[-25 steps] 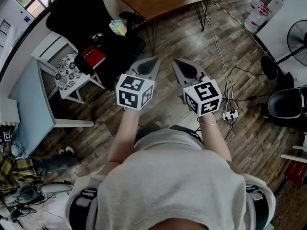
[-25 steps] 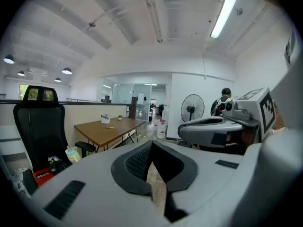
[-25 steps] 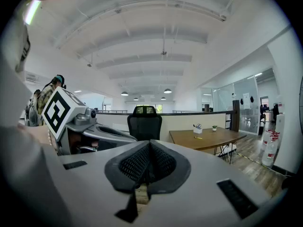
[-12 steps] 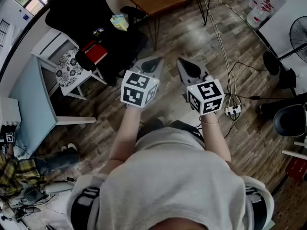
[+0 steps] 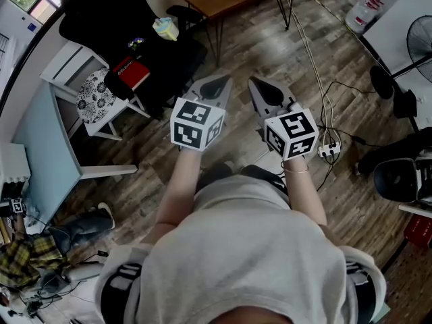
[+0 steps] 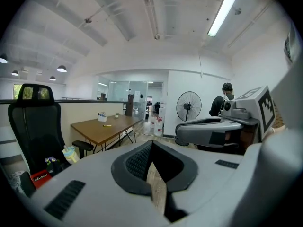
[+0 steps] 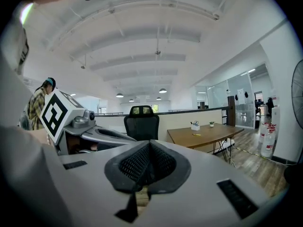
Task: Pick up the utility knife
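Approach is being made: left claw and right claw, shut and empty, are being held far from the presumed knife on the desk; advance and opening are being required.

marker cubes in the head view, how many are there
2. The left cube sits on the left gripper. The right cube sits on the right gripper, beside the first. No others seem hidden.

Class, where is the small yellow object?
In the left gripper view, left of centre, the small yellow object lies on the brown wooden table, beside a white holder.
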`<act>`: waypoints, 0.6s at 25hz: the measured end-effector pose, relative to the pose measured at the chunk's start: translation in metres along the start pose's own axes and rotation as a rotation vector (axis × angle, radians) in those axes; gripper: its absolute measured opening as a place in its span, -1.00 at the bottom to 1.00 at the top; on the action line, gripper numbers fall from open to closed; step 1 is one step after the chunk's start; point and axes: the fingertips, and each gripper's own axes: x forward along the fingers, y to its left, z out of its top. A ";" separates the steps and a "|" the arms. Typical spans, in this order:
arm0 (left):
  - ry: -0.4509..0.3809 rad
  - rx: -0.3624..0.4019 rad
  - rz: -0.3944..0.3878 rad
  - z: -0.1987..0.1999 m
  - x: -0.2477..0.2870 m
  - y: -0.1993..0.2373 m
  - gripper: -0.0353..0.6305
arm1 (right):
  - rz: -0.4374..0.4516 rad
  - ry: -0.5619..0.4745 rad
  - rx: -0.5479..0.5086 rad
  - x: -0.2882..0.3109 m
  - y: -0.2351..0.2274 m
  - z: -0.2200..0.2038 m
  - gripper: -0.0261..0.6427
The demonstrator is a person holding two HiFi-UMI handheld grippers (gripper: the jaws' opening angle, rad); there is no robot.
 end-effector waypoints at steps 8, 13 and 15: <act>-0.031 0.012 -0.040 -0.006 -0.008 0.002 -0.85 | -0.071 -0.021 0.011 0.004 -0.001 -0.007 -0.89; -0.015 0.002 -0.042 -0.016 -0.006 0.004 -0.85 | -0.085 -0.003 0.029 0.004 -0.005 -0.020 -0.89; -0.008 -0.006 -0.044 -0.020 -0.005 0.007 -0.85 | -0.086 0.012 0.031 0.005 -0.006 -0.024 -0.89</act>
